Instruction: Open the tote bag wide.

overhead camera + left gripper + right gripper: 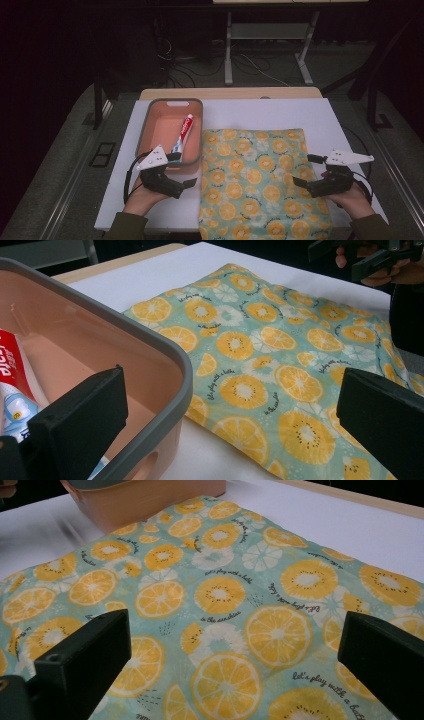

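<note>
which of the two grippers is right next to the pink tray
The left gripper, beside the pink tray's near corner; the right gripper sits across the orange-print cloth.

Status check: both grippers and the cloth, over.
Left gripper open, right gripper open, both empty. Cloth flat, untouched. Bin with toothpaste at its left edge.

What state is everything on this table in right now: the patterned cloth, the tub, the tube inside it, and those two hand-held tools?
Cloth: folded flat on the white board, untouched.
Tub: upright, no lid, beside the cloth's left edge.
Toothpaste tube: lying inside the tub.
Left gripper: open, holding nothing, near the tub's front corner.
Right gripper: open, holding nothing, at the cloth's right edge.
</note>
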A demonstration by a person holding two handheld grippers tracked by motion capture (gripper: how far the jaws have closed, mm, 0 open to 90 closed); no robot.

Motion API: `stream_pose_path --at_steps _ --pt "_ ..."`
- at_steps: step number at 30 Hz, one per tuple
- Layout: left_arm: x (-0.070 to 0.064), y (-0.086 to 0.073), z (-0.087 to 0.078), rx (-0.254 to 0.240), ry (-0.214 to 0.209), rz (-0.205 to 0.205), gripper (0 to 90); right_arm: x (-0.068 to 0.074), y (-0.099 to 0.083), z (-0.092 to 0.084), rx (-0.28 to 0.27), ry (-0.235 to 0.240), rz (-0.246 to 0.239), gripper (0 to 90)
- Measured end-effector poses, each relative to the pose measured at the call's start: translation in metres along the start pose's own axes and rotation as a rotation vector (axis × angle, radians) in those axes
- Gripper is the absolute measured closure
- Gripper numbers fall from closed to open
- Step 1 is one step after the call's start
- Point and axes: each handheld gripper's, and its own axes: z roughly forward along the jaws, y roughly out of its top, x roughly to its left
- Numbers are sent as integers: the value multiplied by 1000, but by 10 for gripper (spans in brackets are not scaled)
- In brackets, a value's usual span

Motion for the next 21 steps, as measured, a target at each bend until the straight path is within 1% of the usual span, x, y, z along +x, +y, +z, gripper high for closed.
stream_pose_path --at_steps 3,7,8,9,11,12,13,15,16,17,18,20,21 --pt "0 0 -1 -1 2 -4 0 -2 0 1 6 -3 2 5" --pt "-2 1 -2 -4 7 -1 0 -4 0 2 13 -14 19 5" --pt "-2 1 -2 -4 7 -1 0 -4 0 2 13 -14 19 5" --pt "-2 0 -2 0 9 0 0 -6 1 3 26 -23 9 5" --pt "-3 0 -2 0 11 -3 0 -7 3 5 36 -38 12 5" --pt "-4 0 -2 -9 6 -5 0 -7 3 5 36 -38 12 5" --pt "-4 0 -2 -7 7 -4 0 -12 6 9 46 -49 20 5" --pt "-4 -1 -1 -2 8 -7 0 -16 9 13 54 -51 30 5" --pt "-4 -1 -1 0 10 -7 0 -16 9 13 54 -51 30 5" --pt "-4 -1 0 5 9 -3 0 -21 11 19 69 -65 28 5" --pt "-4 -1 0 6 8 -2 0 -23 12 20 77 -72 25 5" --pt "-5 -1 1 6 9 -1 0 -28 13 24 85 -86 33 5" --pt "-6 -1 1 7 8 -1 0 -28 13 24 85 -86 33 5"
